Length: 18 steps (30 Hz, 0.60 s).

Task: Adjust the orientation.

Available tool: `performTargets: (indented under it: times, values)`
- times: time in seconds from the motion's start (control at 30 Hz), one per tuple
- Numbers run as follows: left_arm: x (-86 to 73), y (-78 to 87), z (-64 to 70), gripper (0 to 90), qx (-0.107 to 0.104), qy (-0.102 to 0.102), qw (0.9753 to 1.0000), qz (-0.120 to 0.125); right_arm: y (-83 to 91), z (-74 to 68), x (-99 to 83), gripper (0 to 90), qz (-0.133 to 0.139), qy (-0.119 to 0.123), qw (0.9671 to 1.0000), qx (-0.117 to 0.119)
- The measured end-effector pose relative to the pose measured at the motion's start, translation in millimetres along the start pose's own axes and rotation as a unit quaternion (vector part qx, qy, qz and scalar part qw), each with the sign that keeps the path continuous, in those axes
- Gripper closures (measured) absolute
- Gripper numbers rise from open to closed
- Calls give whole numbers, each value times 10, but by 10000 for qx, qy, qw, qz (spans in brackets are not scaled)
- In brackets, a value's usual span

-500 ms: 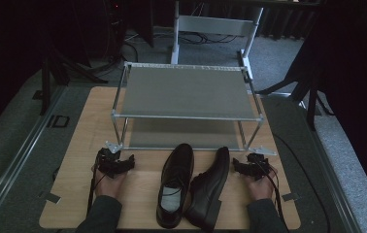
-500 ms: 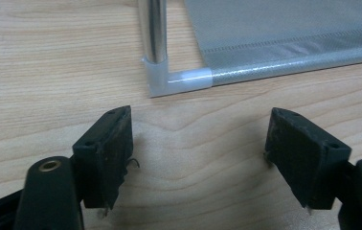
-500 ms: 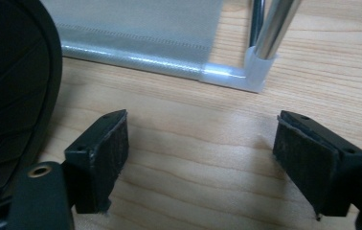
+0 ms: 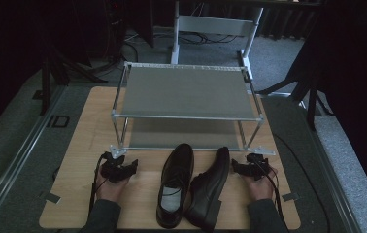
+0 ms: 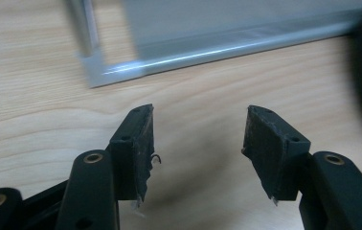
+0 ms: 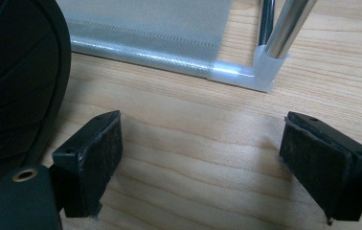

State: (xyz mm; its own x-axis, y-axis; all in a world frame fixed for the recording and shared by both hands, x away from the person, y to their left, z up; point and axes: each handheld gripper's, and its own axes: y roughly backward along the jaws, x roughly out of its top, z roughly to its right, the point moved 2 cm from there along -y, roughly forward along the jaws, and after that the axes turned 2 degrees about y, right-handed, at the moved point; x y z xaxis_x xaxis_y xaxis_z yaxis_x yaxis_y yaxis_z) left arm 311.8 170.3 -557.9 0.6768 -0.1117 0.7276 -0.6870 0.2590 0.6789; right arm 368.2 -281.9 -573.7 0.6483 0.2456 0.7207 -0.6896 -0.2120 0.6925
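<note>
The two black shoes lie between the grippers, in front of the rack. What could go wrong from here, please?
1. The right shoe lies tipped on its side and leans on the upright left shoe; lifting one may drag or topple the other.
2. The rack stands close behind the toes, so a lifted shoe could knock its front bar or leg.
3. The right gripper is open right beside the sole; smooth leather may slip from its fingers.

The shoe rack [image 4: 186, 92] stands across the back of the table [image 4: 75, 145], blocking the way there. In front of the rack, two black shoes [image 4: 193, 187] fill the middle. Bare wood lies left of the shoes, around the left gripper [image 4: 118, 170], and a thinner strip right of them, by the right gripper [image 4: 250, 167]
</note>
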Motion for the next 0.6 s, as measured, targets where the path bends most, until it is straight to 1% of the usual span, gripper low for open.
performTargets:
  times: [0.03, 0.07, 0.1, 0.13, 0.17, 0.2, 0.23, 0.27, 0.3, 0.33, 0.37, 0.4, 0.43, 0.47, 0.5, 0.53, 0.57, 0.6]
  values:
    - [-16, 56, 82, 450, -151, -93, 9998, 51, 0, 0, 0, 145, 0, 0, 10000, 0]
    - [-16, 56, 82, 449, -151, -93, 9998, 51, 0, 0, 0, 145, 0, 3, 10000, 2]
    - [-28, 137, 179, 448, -366, -201, 9991, 116, 0, 0, 0, 145, 0, 1, 10000, 2]
    - [-28, 137, 179, 445, -366, -201, 9991, 116, 0, 0, 0, 145, 0, 3, 10000, 2]
    - [-20, 233, 272, 445, -573, -344, 9976, 197, 0, 0, 0, 145, 0, 2, 10000, 2]
    - [-20, 233, 272, 444, -573, -344, 9976, 197, 0, 0, 0, 145, 0, 3, 10000, 2]
    - [-1, 343, 366, 443, -673, -489, 9960, 324, 0, 0, 0, 145, 0, 3, 10000, 1]
    - [-1, 343, 366, 442, -673, -489, 9960, 324, 0, 0, 0, 145, -1, 4, 10000, 2]
    - [23, 449, 442, 441, -856, -547, 9941, 382, 0, 0, 0, 145, 0, 3, 10000, 1]
    - [23, 449, 442, 438, -856, -547, 9941, 382, 0, 0, 0, 145, -1, 3, 10000, 1]
    - [52, 538, 512, 436, -1019, -529, 9925, 408, 0, 0, 0, 145, 0, 3, 10000, 1]
    - [52, 538, 512, 436, -1019, -529, 9925, 408, 0, 0, 0, 145, 0, 3, 10000, 1]
    - [77, 599, 588, 435, -1053, -651, 9915, 406, 0, 0, 0, 145, 0, 3, 10000, 1]
    - [77, 599, 588, 434, -1053, -651, 9915, 406, 0, 0, 0, 145, 0, 5, 10000, 1]
    - [95, 637, 661, 434, -1120, -745, 9901, 414, 0, 0, 0, 145, 0, 3, 10000, 1]
    - [95, 637, 661, 433, -1120, -745, 9901, 414, 0, 0, 0, 145, 0, 3, 10000, 1]
    - [107, 665, 731, 433, -1209, -833, 9883, 413, 0, 0, 0, 145, 0, 2, 10000, 2]
    - [107, 665, 731, 432, -1209, -833, 9883, 413, 0, 0, 0, 145, 0, 2, 10000, 2]
